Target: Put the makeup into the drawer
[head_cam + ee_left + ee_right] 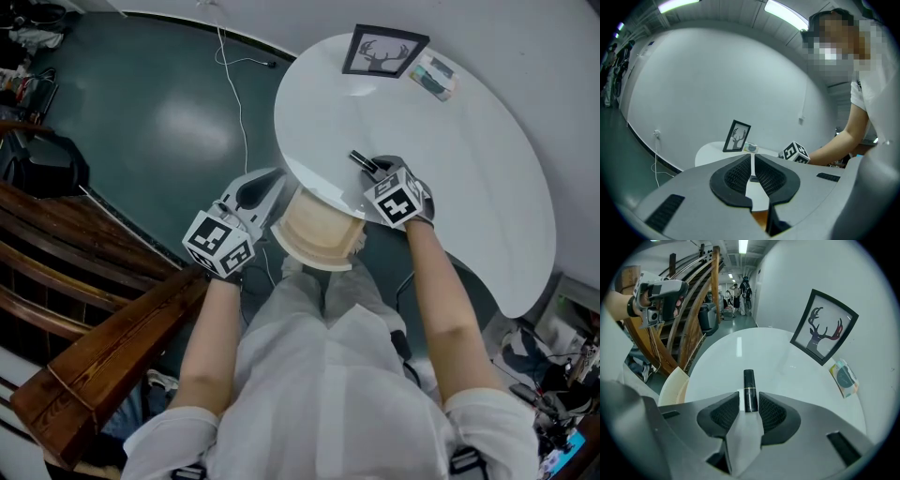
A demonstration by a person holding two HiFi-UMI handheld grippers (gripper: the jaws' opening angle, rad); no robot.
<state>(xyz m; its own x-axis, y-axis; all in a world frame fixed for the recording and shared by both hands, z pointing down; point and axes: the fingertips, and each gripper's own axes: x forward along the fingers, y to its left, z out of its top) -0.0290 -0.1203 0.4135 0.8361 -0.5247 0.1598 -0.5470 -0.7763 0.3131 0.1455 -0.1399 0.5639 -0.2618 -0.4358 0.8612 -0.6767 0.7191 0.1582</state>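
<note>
A black lipstick (361,161) (749,390) lies on the white table (450,169) near its front edge. My right gripper (380,171) (749,398) points down at it, open, and the tube's near end sits between the pads with a thin gap on each side. A beige curved drawer (319,239) (675,387) is pulled out from under the table in front of the person. My left gripper (272,183) (752,161) hovers at the drawer's left side by the table edge. Its jaws are closed to a thin slit, and I see nothing gripped.
A framed deer picture (384,52) (822,329) and a small packet (433,77) (843,378) stand at the table's far side. Dark wooden rails (94,356) run along the left. A white cable (234,84) trails over the green floor.
</note>
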